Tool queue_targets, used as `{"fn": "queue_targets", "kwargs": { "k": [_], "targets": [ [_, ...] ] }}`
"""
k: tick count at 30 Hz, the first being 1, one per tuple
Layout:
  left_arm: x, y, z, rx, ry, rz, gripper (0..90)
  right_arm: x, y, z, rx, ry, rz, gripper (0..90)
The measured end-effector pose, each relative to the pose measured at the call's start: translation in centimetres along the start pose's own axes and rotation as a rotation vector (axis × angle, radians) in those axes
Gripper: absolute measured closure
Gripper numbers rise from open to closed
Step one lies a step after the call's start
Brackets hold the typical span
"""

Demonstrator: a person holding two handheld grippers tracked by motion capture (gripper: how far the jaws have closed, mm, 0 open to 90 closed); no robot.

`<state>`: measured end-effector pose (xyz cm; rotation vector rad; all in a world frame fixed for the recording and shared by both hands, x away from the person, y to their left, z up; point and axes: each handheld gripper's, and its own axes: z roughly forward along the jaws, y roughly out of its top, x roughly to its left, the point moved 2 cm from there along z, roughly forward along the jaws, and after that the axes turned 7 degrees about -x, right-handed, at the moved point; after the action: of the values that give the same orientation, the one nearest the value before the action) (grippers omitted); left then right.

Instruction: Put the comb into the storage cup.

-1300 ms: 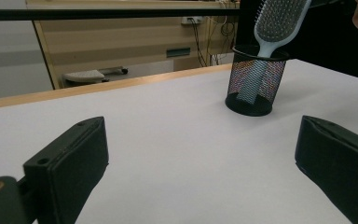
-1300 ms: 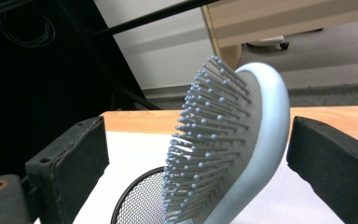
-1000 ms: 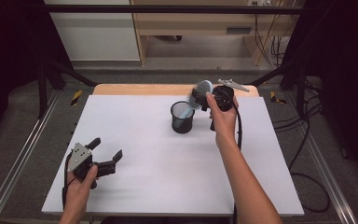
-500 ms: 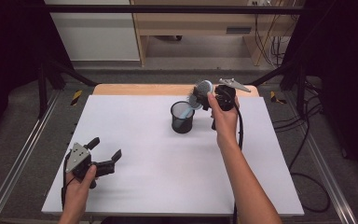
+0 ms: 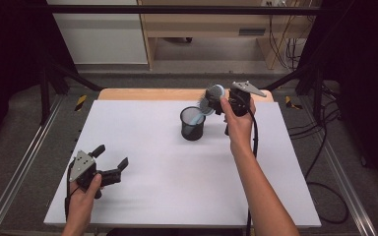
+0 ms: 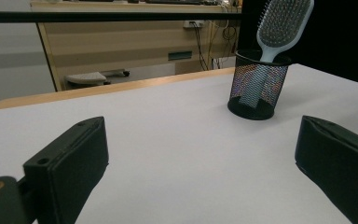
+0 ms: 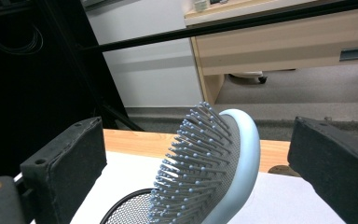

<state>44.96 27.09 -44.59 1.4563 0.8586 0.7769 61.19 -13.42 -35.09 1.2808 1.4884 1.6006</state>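
Two grippers spread wide: right gripper (image 5: pixel 220 101) w/ pale-blue bristled paddle hairbrush (image 7: pixel 214 168) leaning between its jaws, untouched, handle down in black mesh wire cup (image 5: pixel 192 123) just below. Left gripper (image 5: pixel 112 162) sits open, well apart from cup, on white table (image 5: pixel 177 187).

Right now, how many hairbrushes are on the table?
1. The hairbrush stands handle-down in the mesh cup at the back of the table, head leaning between the open fingers of the right gripper. None seem hidden.

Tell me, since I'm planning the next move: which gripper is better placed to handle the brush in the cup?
Right. The right gripper is at the brush, its open jaws on either side of the brush head above the cup. The left gripper is open too, low over the table's near left corner, far from the cup.
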Motion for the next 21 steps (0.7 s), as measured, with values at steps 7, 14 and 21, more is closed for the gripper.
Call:
{"fn": "queue_targets", "kwargs": {
  "k": [7, 14, 21],
  "targets": [
    [0.1, 0.0, 0.0, 0.004, 0.003, 0.002, 2.6, 0.0, 0.3, -0.3, -0.004, -0.014, -0.018, 4.6],
    [0.2, 0.0, -0.1, -0.004, 0.003, -0.024, 2.6, 0.1, 0.9, -0.8, -0.026, -0.014, -0.050, 4.6],
    [0.6, 0.1, -0.3, -0.014, 0.012, -0.042, 2.6, 0.4, 1.5, -1.6, -0.060, -0.012, -0.076, 4.8]
  ]
}}
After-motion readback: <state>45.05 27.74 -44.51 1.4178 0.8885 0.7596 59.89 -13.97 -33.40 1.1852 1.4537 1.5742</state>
